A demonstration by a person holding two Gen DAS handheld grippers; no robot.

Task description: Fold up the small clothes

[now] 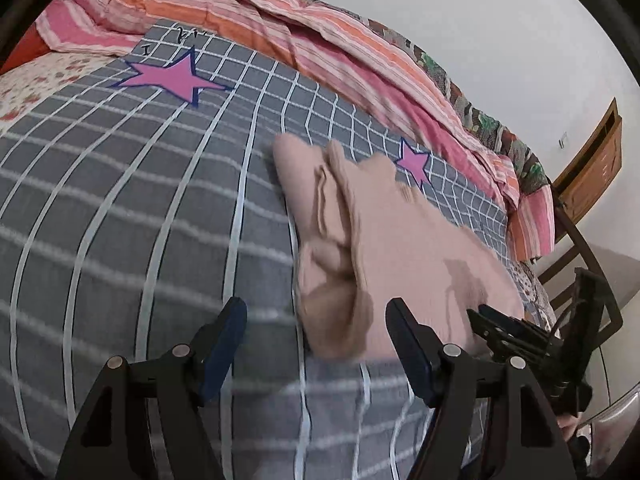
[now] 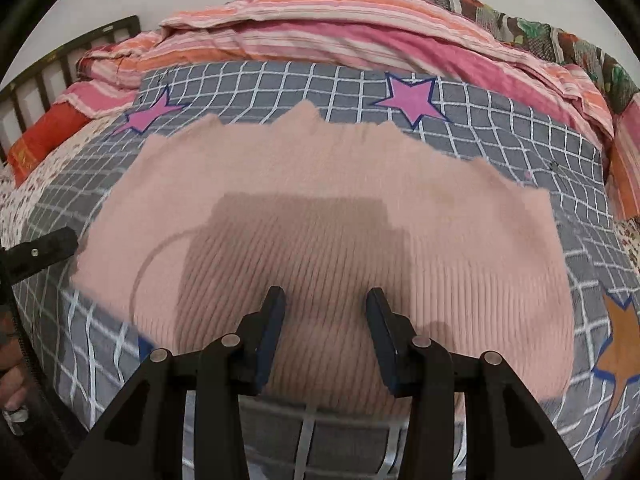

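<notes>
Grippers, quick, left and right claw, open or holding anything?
Left claw: open, empty, above the pink ribbed knit garment.
Right claw: open, empty, above it.

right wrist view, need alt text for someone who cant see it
A pink ribbed knit garment lies spread on a grey checked bedsheet with pink stars, directly under the right gripper, whose jaws stand apart and empty above it. Striped pink and orange bedding is bunched behind; the left gripper shows at the left edge.

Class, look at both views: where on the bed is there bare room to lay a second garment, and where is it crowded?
Free: the grey checked sheet between the pink garment and the big star. Crowded: the far edge, under the striped quilt, and the strip between garment and quilt by the small star.
</notes>
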